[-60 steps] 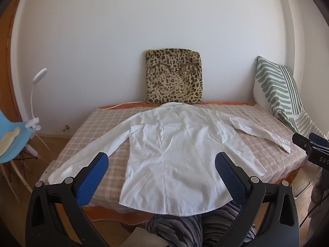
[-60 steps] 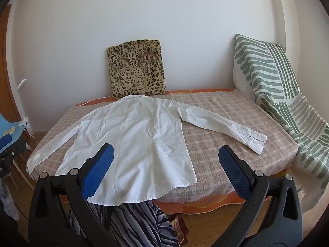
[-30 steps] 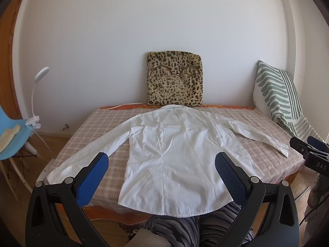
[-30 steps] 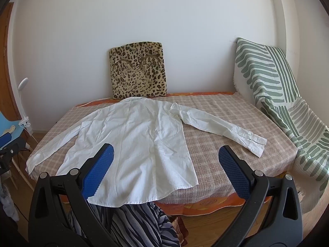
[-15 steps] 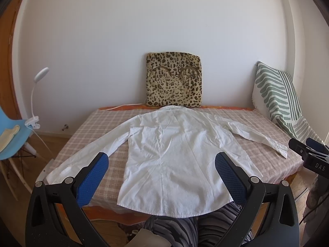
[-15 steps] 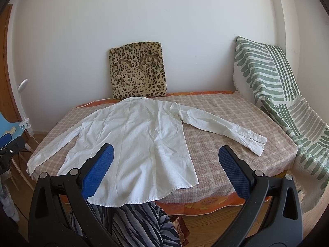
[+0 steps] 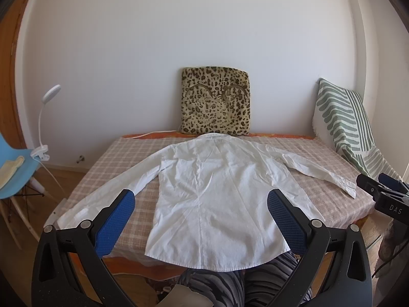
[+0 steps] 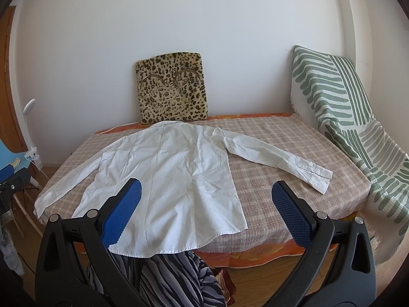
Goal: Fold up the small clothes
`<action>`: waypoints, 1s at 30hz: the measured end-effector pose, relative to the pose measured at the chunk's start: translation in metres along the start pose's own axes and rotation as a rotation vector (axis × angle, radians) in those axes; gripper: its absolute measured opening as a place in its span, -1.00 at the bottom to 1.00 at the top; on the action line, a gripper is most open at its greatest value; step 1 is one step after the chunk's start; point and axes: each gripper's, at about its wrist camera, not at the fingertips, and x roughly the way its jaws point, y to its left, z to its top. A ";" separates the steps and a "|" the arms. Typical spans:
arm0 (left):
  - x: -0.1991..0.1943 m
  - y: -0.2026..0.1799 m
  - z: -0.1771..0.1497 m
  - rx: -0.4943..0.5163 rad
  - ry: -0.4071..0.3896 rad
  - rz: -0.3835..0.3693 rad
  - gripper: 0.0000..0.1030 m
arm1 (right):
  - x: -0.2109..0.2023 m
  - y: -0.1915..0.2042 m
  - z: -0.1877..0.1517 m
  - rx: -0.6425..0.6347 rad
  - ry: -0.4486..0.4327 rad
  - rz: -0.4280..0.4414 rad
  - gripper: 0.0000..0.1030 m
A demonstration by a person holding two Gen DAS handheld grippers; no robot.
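The collar of the white long-sleeved cotton shirt at 12 o'clock is too flat to read. Its front side and buttons are hidden, because it lies face down. The black right gripper with blue pads is cut by the edge at 3 o'clock. The light blue plastic chair at 9 o'clock is cut too. The striped grey trousers at 6 o'clock are partly hidden.

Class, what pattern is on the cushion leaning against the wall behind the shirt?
Leopard print, tan with dark spots: the cushion shows best in the right wrist view.
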 end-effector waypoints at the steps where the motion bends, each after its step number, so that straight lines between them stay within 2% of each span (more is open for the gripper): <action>1: 0.000 0.000 0.000 -0.001 0.000 0.001 0.99 | 0.000 0.000 0.000 0.001 0.000 0.001 1.00; 30: 0.001 0.000 0.000 -0.009 0.003 0.003 0.99 | 0.006 0.006 0.003 0.003 0.010 0.015 1.00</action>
